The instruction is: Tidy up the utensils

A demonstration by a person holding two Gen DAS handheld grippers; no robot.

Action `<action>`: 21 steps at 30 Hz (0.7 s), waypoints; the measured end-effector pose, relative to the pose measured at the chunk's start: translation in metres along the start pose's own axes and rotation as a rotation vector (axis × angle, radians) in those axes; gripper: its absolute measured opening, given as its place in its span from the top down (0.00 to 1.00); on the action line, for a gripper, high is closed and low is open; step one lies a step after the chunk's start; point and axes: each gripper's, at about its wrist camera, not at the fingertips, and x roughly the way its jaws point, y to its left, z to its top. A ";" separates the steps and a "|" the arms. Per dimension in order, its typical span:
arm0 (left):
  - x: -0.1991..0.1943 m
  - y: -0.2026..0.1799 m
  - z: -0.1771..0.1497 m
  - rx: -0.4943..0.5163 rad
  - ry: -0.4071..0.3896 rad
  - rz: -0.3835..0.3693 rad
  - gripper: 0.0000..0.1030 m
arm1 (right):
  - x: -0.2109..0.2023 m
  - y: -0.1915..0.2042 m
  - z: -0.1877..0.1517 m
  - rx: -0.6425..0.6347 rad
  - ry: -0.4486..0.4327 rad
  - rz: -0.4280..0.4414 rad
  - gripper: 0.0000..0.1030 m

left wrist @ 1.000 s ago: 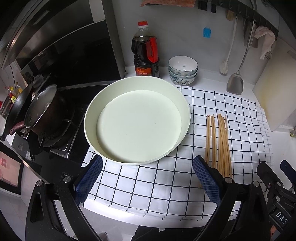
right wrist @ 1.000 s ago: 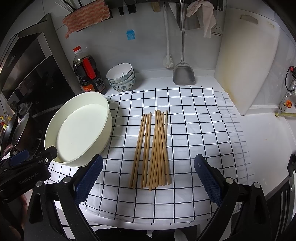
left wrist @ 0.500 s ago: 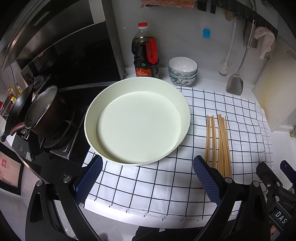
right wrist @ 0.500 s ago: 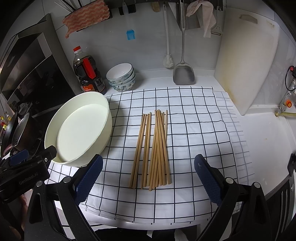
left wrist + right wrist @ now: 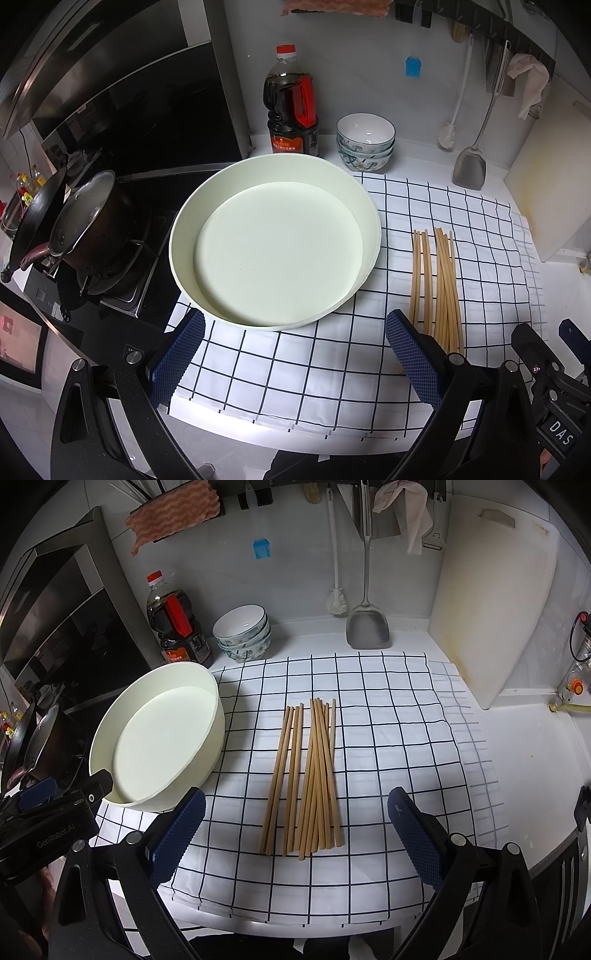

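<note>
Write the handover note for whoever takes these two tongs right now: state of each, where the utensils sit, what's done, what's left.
Left tongs: open, empty, hovering over the near edge of the round cream-white basin.
Right tongs: open, empty, hovering above the near ends of the bundle of wooden chopsticks.
Chopsticks lie loose in two rough groups on the white black-grid cloth, to the right of the basin, apart from it. The basin holds nothing.
Done: nothing visible yet; no chopstick has been gathered or placed.
Left: grasp the chopsticks, probably with the right tongs, and gather them, likely into the basin.
</note>
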 end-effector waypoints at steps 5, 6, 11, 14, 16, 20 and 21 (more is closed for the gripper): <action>0.000 0.000 0.000 0.000 -0.001 0.000 0.06 | 0.001 0.001 0.000 0.000 0.000 0.000 0.08; 0.000 0.000 0.000 0.000 0.000 0.000 0.06 | 0.001 0.000 0.000 0.000 0.001 0.000 0.08; 0.000 0.000 0.000 0.002 0.004 -0.003 0.06 | 0.001 0.001 0.000 0.000 0.001 -0.001 0.08; 0.002 0.001 0.001 0.010 0.010 -0.012 0.06 | 0.003 0.001 -0.001 0.005 0.003 -0.005 0.08; 0.006 0.001 0.002 0.023 0.016 -0.022 0.06 | 0.005 0.000 -0.002 0.005 0.006 0.008 0.08; 0.015 -0.001 0.000 0.052 0.031 -0.054 0.06 | 0.006 -0.005 -0.009 0.025 0.000 0.011 0.08; 0.017 -0.003 -0.001 0.065 0.031 -0.063 0.06 | 0.006 -0.007 -0.011 0.034 -0.003 0.005 0.08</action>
